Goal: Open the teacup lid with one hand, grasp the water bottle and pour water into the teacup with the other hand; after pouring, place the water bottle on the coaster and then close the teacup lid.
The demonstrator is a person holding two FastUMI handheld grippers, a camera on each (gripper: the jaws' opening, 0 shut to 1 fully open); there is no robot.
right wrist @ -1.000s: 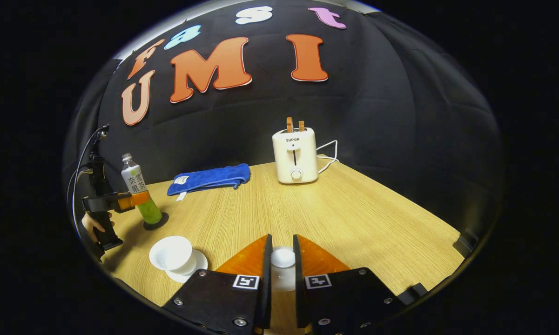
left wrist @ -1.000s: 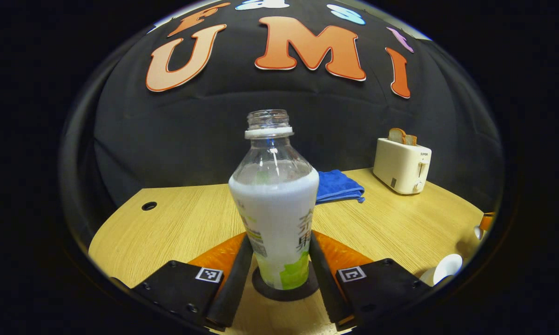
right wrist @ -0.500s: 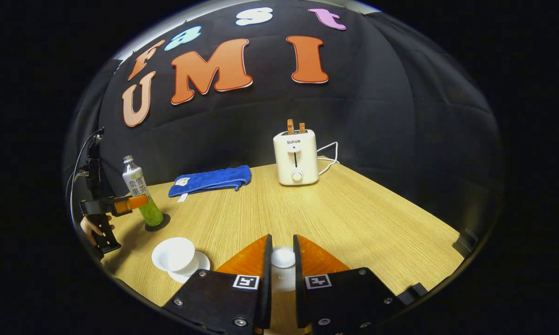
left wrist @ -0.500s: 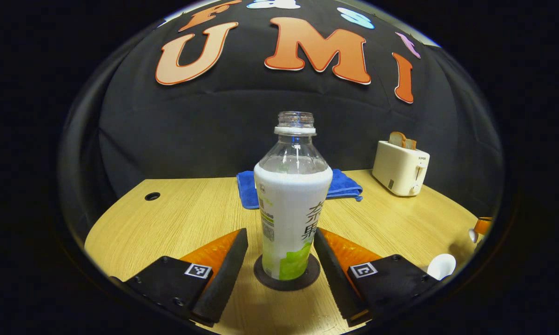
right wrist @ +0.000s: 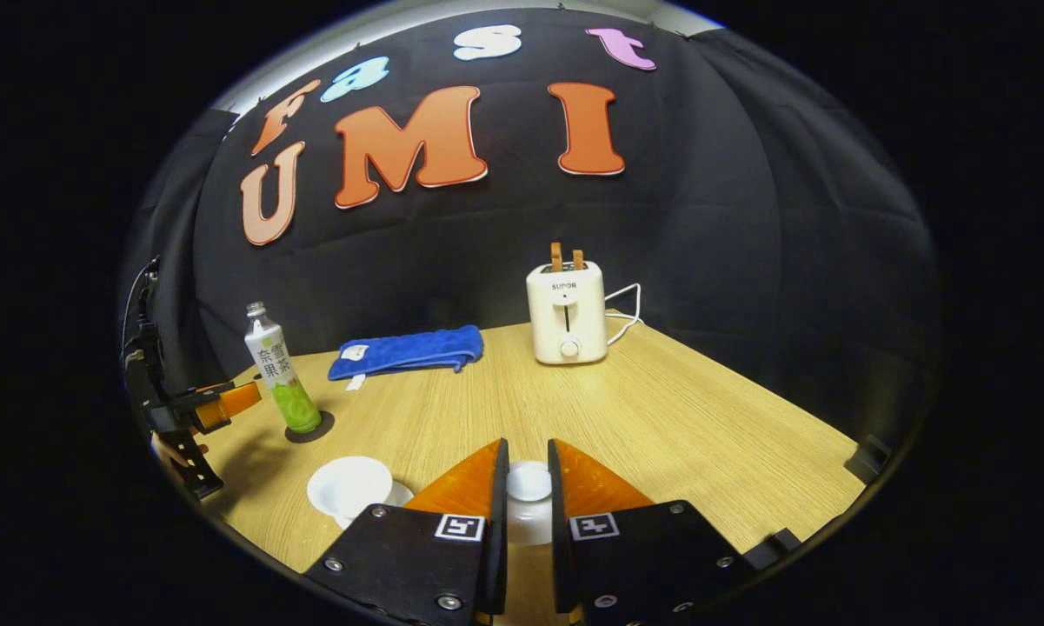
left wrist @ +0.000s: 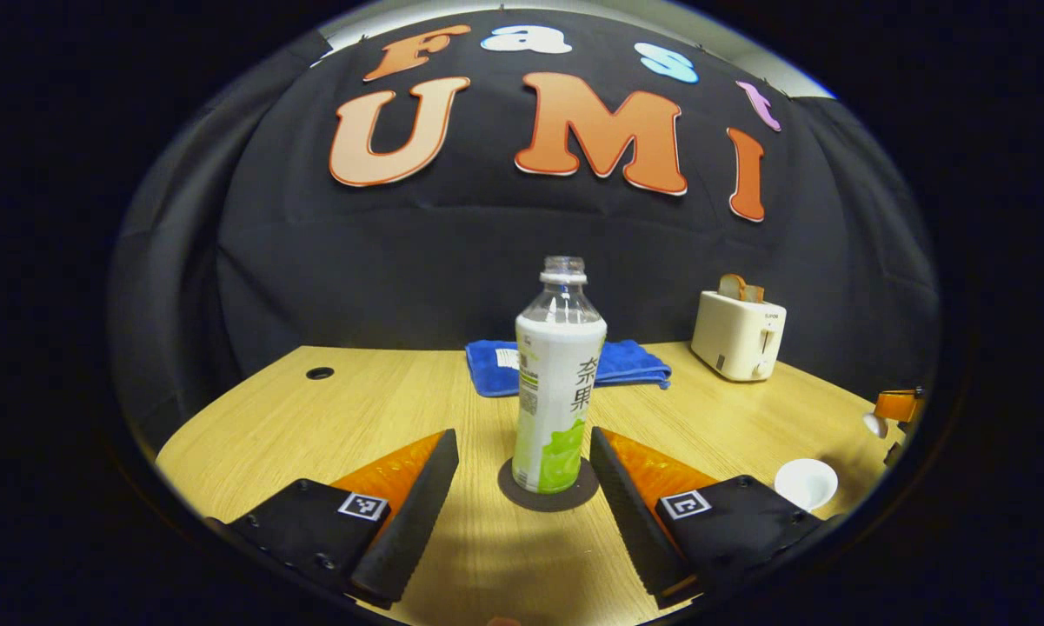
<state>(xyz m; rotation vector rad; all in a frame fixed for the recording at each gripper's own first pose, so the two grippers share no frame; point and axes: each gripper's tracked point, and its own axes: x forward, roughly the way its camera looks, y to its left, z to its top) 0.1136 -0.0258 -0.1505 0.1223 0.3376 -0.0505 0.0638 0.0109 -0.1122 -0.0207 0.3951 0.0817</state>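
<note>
The uncapped water bottle [left wrist: 558, 391], with its white and green label, stands upright on the dark round coaster [left wrist: 511, 489]. My left gripper [left wrist: 522, 469] is open, drawn back from the bottle with a gap on both sides. In the right gripper view the bottle [right wrist: 280, 374] and coaster [right wrist: 309, 427] stand far left, with the left gripper [right wrist: 217, 402] beside them. My right gripper [right wrist: 522, 487] is shut on the white teacup lid [right wrist: 528, 487], held by its knob. The open white teacup [right wrist: 348, 485] on its saucer sits left of it, also low at the right as teacup [left wrist: 805, 482].
A folded blue towel [left wrist: 613, 363] lies at the back of the wooden table [right wrist: 678, 417]. A cream toaster [right wrist: 567, 313] with toast and a white cord stands at the back. A cable hole [left wrist: 319, 373] is in the table's far left corner.
My left gripper let go of the bottle, opened and backed away from it, leaving it on the coaster. The right gripper kept hold of the lid and shifted slightly.
</note>
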